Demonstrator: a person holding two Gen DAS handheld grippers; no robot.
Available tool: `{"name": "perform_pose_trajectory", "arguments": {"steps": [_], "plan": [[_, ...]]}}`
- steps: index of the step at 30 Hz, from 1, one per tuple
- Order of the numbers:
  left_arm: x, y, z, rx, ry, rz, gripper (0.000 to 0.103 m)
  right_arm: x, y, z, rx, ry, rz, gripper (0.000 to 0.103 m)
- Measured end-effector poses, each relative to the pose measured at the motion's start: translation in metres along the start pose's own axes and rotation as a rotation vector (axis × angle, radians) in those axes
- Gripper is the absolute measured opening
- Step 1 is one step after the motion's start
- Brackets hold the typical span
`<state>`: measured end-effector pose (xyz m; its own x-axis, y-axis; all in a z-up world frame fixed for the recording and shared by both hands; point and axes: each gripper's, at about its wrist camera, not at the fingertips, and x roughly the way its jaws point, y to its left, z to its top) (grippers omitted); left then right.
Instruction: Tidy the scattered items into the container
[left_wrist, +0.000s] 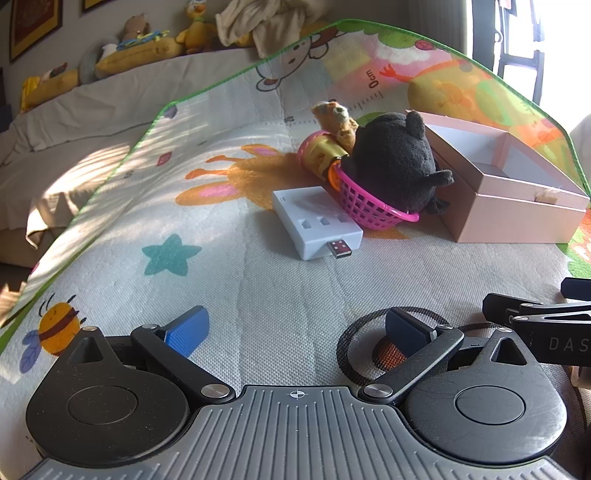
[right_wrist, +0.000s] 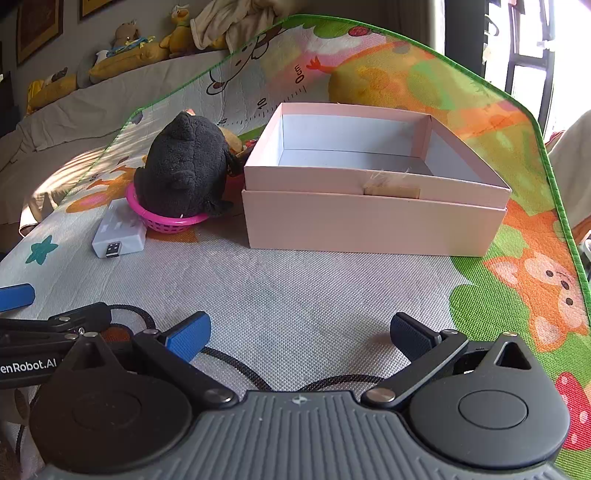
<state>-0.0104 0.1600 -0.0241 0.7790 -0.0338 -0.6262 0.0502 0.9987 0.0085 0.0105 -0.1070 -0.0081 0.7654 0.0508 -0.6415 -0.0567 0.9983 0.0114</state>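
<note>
Pink box (right_wrist: 369, 221) empty — black plush (right_wrist: 184, 166) in pink basket (right_wrist: 166, 221) beside it.

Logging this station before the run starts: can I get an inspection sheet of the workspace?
Surface: cartoon play mat on a bed.
Job's things: pink box open, empty; white USB charger; black plush in pink basket; small brown toy behind.
Clutter: nothing seen.
Grippers: left gripper and right gripper open, empty.
Cables: black cord under the grippers.
Surroundings: plush toys, window.
</note>
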Motion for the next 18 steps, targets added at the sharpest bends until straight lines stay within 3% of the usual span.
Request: {"name": "perform_pose_trajectory", "arguments": {"steps": [18], "plan": [[-0.003,-0.008,-0.003,-0.006,-0.003,0.008,0.103,0.000,0.000,0.001,-0.002,0.001,0.001,0.103]]}}
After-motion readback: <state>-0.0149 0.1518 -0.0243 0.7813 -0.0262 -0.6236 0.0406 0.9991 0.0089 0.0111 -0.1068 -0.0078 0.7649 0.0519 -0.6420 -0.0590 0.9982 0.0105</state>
